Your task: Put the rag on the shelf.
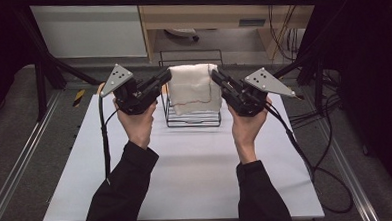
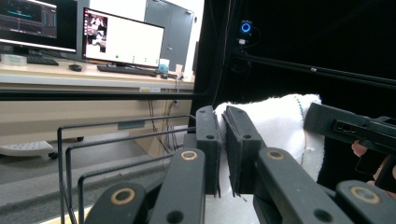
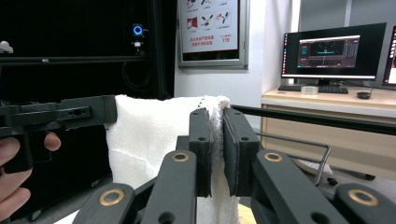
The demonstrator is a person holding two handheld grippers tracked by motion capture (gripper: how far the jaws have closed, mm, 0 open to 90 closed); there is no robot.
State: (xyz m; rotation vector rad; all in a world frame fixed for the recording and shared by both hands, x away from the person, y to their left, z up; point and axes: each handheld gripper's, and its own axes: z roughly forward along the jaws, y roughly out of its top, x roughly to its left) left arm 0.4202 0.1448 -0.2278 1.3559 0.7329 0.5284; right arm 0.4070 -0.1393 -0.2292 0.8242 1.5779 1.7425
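above the wire rack (image 1: 192,121) at the far middle of the worktop (image 1: 186,166), left claw (image 1: 166,77) and right claw (image 1: 215,76) each pinch a top corner of the white towel (image 1: 193,90); lifting looks done, placing remains

A wire rack (image 1: 192,121) stands on the surface (image 1: 186,171), toward its far edge and midway across. A folded towel (image 1: 193,88) hangs above and partly inside the rack, between the left hand-held gripper (image 1: 165,78) and the right hand-held gripper (image 1: 216,76), each clamped on one upper corner.
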